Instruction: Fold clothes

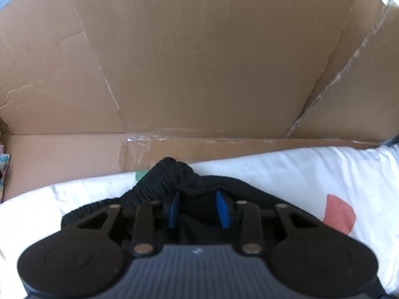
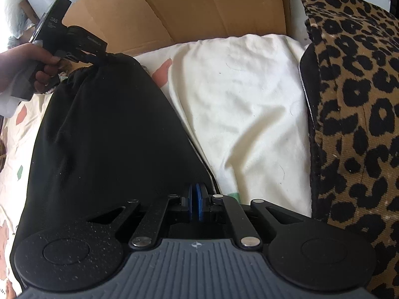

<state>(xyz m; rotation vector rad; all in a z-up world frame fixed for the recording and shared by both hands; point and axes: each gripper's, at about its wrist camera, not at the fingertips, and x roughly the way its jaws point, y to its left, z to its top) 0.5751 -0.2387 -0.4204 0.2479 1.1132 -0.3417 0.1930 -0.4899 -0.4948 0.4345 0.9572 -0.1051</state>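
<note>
The black garment (image 2: 104, 134) lies on the white bedding (image 2: 249, 104), its long axis running between the two grippers; the right gripper (image 2: 197, 203) has its fingers pressed together on the near edge; the left gripper (image 1: 198, 208) stands part open, ribbed waistband (image 1: 164, 174) bunched between its fingers (image 1: 222, 208), firm clamping not confirmed; each hand is nearest its own end; cardboard (image 1: 199, 62) lies beyond.

A: How does the black left gripper with blue pads (image 1: 198, 208) stand?
B: Pitched steeply down, its jaws partly apart, dark knit cloth bunched between them.
A: And the matching black right gripper (image 2: 196, 203)?
B: Blue pads pressed nearly together. A bare hand (image 2: 37, 68) grasps the left tool's handle.
</note>
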